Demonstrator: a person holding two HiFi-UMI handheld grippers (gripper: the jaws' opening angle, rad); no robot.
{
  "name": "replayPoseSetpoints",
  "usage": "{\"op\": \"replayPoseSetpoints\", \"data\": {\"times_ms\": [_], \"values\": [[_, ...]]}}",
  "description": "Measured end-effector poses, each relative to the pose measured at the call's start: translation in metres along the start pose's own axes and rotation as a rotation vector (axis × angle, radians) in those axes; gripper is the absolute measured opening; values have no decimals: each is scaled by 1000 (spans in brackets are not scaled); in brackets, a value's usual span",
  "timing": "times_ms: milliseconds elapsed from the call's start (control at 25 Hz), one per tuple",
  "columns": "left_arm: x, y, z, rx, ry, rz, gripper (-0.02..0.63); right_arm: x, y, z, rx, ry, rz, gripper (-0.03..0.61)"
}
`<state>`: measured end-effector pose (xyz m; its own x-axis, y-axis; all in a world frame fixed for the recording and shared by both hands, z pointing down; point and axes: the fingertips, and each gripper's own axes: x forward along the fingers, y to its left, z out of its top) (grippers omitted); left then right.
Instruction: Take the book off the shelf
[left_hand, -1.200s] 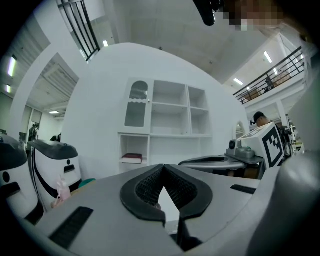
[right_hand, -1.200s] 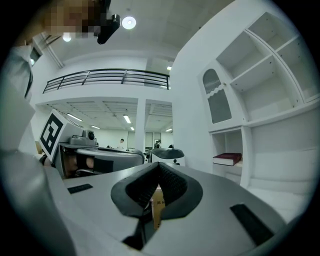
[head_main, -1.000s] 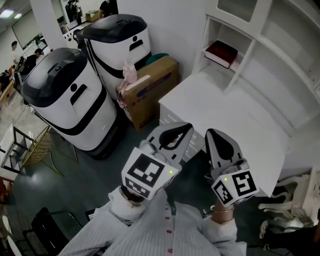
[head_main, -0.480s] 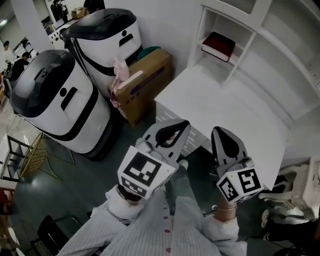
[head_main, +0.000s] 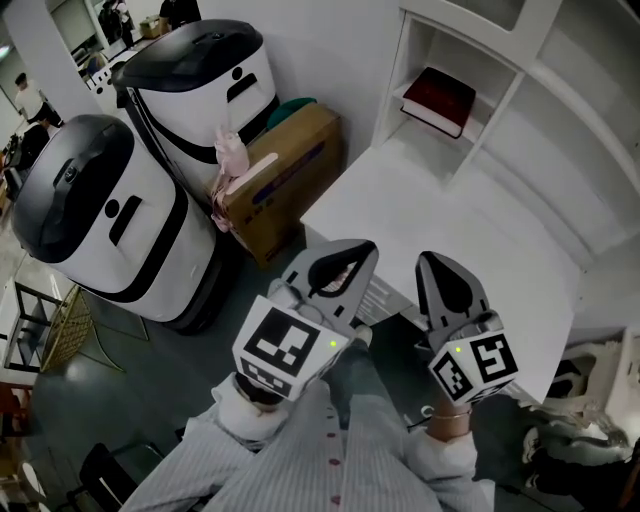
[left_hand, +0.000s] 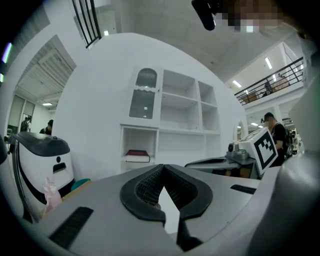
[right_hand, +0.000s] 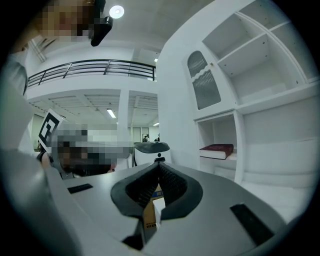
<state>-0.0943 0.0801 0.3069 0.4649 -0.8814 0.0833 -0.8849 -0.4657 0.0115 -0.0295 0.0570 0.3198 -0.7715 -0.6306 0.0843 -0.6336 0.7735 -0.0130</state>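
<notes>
A dark red book (head_main: 440, 98) lies flat in the lowest cubby of the white shelf (head_main: 500, 120), at the far end of a white desk (head_main: 450, 230). My left gripper (head_main: 367, 248) and right gripper (head_main: 424, 261) are held side by side near the desk's front edge, well short of the book. Both are shut, with nothing between their jaws. The book (left_hand: 137, 156) shows small and far off above the left gripper (left_hand: 162, 167) in the left gripper view. In the right gripper view the book (right_hand: 216, 151) lies to the upper right of the right gripper (right_hand: 159, 165).
Two large white-and-black rounded machines (head_main: 95, 220) (head_main: 200, 85) stand on the floor at the left. A cardboard box (head_main: 285, 180) leans between them and the desk. Higher shelf compartments (head_main: 590, 90) run along the right. People stand far off at the back left.
The head view has swung a little, so the machines and the box sit further left and the shelf higher. Both grippers stay shut and keep their place before the person.
</notes>
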Motion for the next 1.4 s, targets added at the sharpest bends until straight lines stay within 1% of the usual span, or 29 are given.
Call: {"op": "replayPoseSetpoints", "data": {"times_ms": [400, 600, 880, 1080, 1240, 1400], "values": [[99, 44, 20, 1, -8, -7, 11, 62, -86, 15, -1, 0, -6, 14], [146, 50, 31, 3, -2, -25, 11, 76, -134, 23, 1, 4, -28, 14], [202, 58, 36, 7, 3, -26, 11, 86, -199, 28, 2, 3, -60, 14], [230, 64, 34, -4, 13, -17, 11, 96, -222, 28, -9, 15, -52, 14], [248, 69, 28, -12, 35, -21, 11, 104, -231, 27, -31, 30, -41, 14], [266, 73, 25, -15, 55, -39, 10, 113, -238, 25, -22, 38, -42, 14]]}}
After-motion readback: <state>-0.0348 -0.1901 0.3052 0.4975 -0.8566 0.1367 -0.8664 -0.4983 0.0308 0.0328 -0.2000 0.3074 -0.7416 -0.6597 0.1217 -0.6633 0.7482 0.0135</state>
